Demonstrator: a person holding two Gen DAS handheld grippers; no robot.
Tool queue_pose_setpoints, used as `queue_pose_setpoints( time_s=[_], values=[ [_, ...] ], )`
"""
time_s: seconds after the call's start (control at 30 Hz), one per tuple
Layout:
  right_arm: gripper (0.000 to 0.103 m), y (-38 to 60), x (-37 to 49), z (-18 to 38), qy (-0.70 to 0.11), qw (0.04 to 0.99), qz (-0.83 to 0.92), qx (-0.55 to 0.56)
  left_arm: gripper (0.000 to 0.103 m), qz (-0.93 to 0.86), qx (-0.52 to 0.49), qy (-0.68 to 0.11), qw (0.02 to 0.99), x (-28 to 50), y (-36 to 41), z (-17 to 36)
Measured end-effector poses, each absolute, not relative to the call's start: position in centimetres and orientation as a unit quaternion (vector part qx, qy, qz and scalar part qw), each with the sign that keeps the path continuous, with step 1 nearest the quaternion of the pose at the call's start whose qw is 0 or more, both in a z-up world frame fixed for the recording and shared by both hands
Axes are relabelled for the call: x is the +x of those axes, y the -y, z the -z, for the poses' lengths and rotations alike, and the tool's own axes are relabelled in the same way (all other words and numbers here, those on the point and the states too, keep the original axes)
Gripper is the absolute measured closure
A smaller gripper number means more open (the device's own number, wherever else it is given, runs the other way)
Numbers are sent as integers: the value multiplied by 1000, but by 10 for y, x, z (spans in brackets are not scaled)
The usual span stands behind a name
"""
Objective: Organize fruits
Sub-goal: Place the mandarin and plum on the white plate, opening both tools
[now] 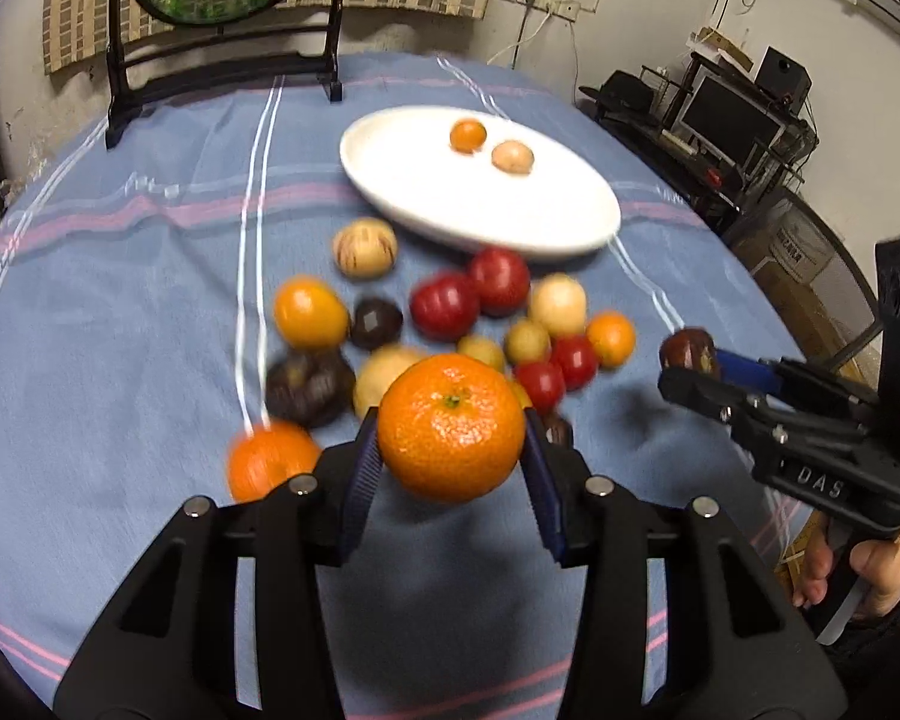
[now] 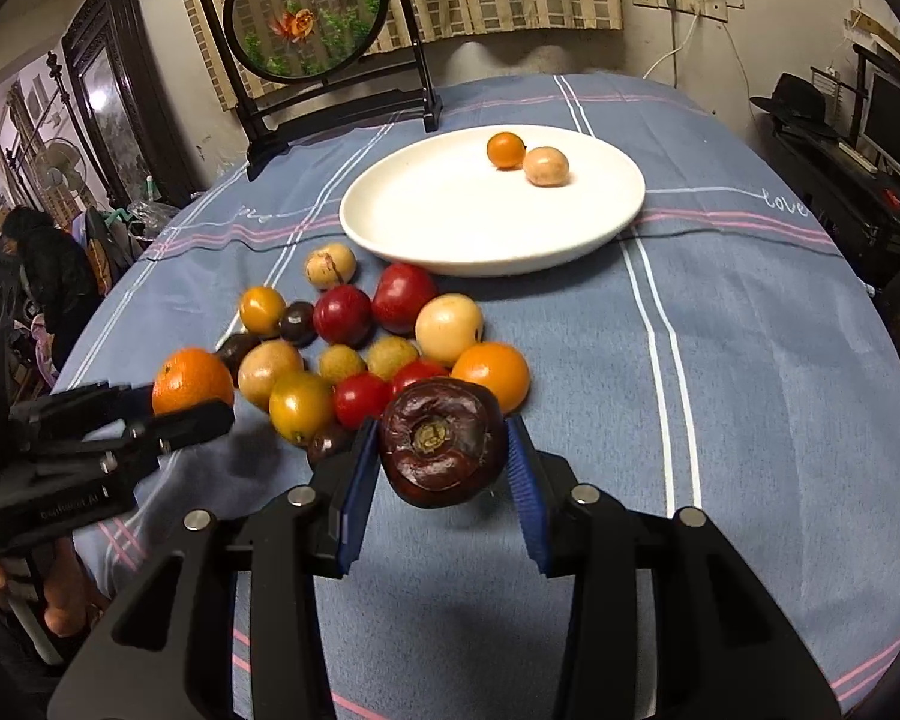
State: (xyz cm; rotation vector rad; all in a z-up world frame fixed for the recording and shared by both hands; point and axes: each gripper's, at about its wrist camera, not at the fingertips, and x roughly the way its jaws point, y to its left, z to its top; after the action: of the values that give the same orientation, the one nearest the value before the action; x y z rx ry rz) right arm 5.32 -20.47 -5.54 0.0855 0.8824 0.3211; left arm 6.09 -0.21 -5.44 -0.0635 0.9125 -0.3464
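In the left wrist view my left gripper (image 1: 450, 420) is shut on a bright orange mandarin (image 1: 450, 444), lifted above the blue striped cloth. My right gripper (image 2: 441, 429) is shut on a dark purple mangosteen (image 2: 441, 450), also off the cloth. Each gripper shows in the other's view: the right one (image 1: 690, 369) at the right, the left one (image 2: 186, 402) at the left. A pile of fruit (image 2: 342, 315), red, yellow, orange and dark, lies between them and the white plate (image 2: 390, 240). The plate (image 1: 390, 192) holds a small orange fruit (image 2: 505, 149) and a tan fruit (image 2: 546, 166).
A round goldfish screen on a black stand (image 2: 306, 18) rises at the table's far edge. Another orange (image 1: 270, 459) lies left of my left fingers. A person (image 2: 42, 264) sits beyond the table's left side. A desk with a monitor (image 1: 726, 114) is at the right.
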Motion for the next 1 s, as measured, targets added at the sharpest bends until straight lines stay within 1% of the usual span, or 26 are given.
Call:
queue_pose_setpoints(
  time_s=[0.13, 0.2, 0.33, 0.5, 0.63, 0.8, 0.83, 0.87, 0.9, 0.93, 1.0],
  values=[
    [61, 207, 86, 32, -414, 896, -159, 12, 57, 165, -16, -416, 894, 99, 5, 24],
    [61, 211, 107, 23, -409, 900, -154, 5, 57, 166, -16, -416, 894, 136, 9, 11],
    [61, 221, 166, 10, -404, 905, -130, 1, 57, 146, -6, -419, 896, 203, 29, 3],
    [61, 223, 231, 27, -430, 897, -100, -13, 57, 133, -2, -445, 886, 274, 55, 23],
    [61, 228, 271, 57, -466, 881, -88, -5, 57, 124, -3, -479, 869, 322, 68, 54],
    [61, 229, 291, 72, -475, 876, -82, -5, 56, 115, -3, -499, 859, 348, 70, 75],
    [60, 229, 292, 72, -470, 879, -79, -8, 55, 113, -3, -502, 857, 352, 70, 76],
    [58, 228, 294, 71, -465, 882, -75, -12, 42, 113, -5, -501, 858, 354, 71, 74],
    [49, 226, 296, 68, -459, 886, -68, -21, 34, 112, -3, -492, 864, 354, 70, 68],
    [43, 226, 294, 65, -454, 888, -63, -27, 34, 108, -1, -483, 869, 353, 70, 62],
    [42, 227, 291, 57, -447, 892, -60, -32, 29, 114, 0, -468, 876, 347, 66, 45]
  ],
)
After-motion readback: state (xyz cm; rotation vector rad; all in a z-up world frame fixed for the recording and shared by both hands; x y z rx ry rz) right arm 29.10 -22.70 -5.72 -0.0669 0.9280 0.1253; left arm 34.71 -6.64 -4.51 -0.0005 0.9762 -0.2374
